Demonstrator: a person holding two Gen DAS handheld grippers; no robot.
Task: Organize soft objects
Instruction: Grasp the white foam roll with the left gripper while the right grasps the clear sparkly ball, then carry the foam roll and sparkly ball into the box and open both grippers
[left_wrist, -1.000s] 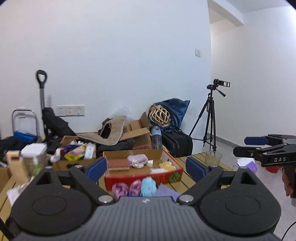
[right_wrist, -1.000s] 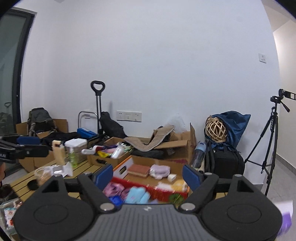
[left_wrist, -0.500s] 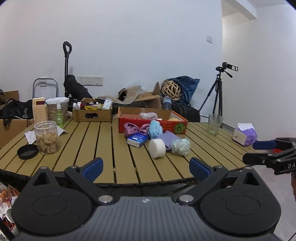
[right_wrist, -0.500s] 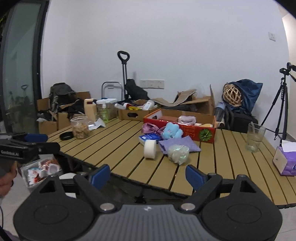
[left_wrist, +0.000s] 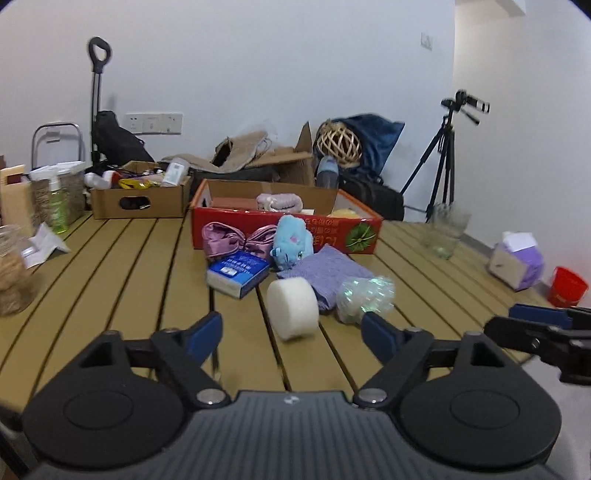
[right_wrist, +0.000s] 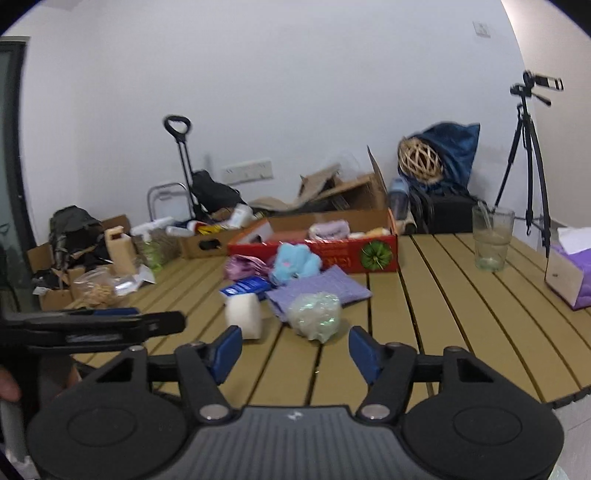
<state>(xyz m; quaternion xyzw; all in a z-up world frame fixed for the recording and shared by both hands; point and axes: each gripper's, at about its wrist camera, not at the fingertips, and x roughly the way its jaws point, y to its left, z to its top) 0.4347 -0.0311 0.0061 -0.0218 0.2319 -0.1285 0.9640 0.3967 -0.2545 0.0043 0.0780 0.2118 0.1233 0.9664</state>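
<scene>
- Slatted wooden table (left_wrist: 122, 266) fills the foreground, against a white wall with bags, cardboard boxes and a tripod behind it.
- Red box (left_wrist: 360, 236) sits mid-table and already has a pale knitted piece and a few other items inside; I judge it the likely home for the soft things.
- Purple cloth (left_wrist: 328, 271) lies flat just in front of the box: limp, so best pinched at an edge or a fold.
- Pink bow (left_wrist: 236, 240) and blue plush toy (left_wrist: 293, 240) lean against the box front; both look light and squashy, and the plush body offers bulk to squeeze.
- White sponge (left_wrist: 293, 308) stands nearest, springy, best taken across its flat faces.
- Crinkly iridescent bundle (right_wrist: 314, 314) touches the cloth; it looks slippery, so a grip on its middle suits it.
- Left gripper (left_wrist: 291, 334) is partly open and empty, its jaws having just been closing, facing the sponge.
- Right gripper (right_wrist: 295, 350) is likewise part-open and empty, jaws having just been closing, facing the bundle.
</scene>
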